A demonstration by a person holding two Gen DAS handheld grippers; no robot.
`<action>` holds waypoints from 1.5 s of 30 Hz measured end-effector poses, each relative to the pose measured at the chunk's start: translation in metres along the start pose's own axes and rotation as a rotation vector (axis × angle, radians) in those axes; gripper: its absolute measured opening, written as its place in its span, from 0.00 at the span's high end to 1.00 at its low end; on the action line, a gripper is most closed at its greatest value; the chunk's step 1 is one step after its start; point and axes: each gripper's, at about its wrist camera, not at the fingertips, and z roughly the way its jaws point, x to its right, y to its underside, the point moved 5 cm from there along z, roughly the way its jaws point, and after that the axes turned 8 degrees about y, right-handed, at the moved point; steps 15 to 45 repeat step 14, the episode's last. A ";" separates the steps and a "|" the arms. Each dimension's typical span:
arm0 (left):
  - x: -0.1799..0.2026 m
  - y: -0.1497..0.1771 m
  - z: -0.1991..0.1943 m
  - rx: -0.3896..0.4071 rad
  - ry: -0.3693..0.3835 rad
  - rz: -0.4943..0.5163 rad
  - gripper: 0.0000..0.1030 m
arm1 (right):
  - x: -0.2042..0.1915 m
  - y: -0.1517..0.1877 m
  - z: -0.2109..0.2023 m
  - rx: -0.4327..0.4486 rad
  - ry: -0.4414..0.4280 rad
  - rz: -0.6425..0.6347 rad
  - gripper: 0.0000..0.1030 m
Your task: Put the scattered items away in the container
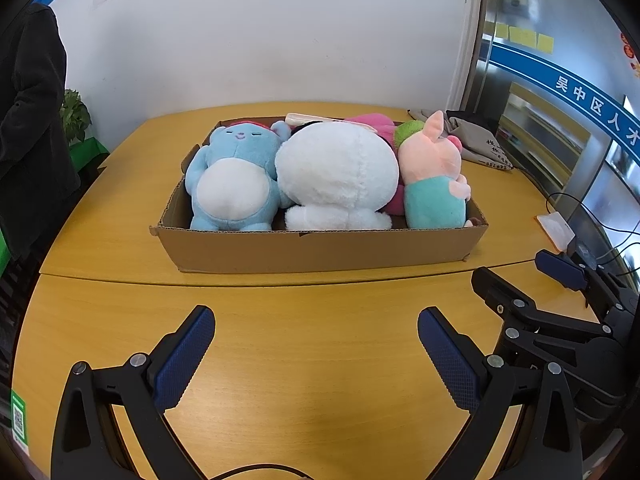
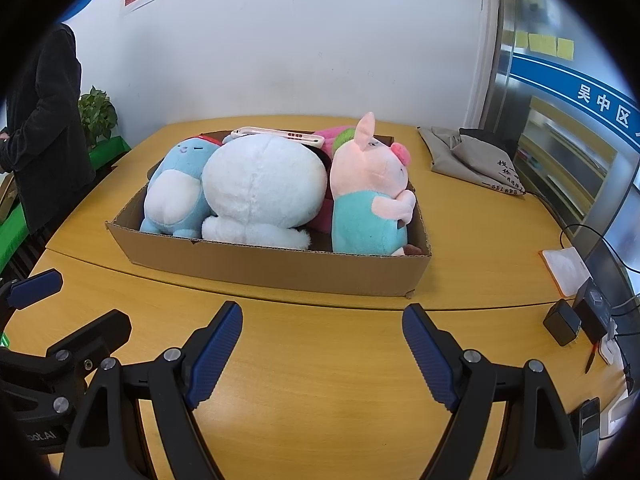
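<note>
Box [image 1: 320, 250], mid-table [image 1: 280, 340]: blue plush [image 1: 232, 176] left, white plush [image 1: 340, 172] centre, pig [image 1: 434, 184] right, wedged side by side to fit; left gripper [image 1: 316, 354] and right gripper [image 2: 322, 354] near, jaws wide, empty; tidying apparently complete.

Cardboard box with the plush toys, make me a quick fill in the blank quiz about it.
1. The cardboard box sits on a ____ table.
2. The white plush lies between the blue plush and the ____ plush.
3. The left gripper and right gripper both hold ____.

Missing words: wooden; pig; nothing
</note>
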 end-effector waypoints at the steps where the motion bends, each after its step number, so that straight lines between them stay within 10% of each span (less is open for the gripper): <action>1: 0.001 0.000 0.000 -0.001 0.001 0.003 0.00 | 0.000 0.000 0.000 -0.001 0.000 0.002 0.20; 45: 0.000 0.005 0.001 -0.001 -0.038 0.019 0.00 | 0.000 -0.001 0.001 -0.004 0.006 0.005 0.20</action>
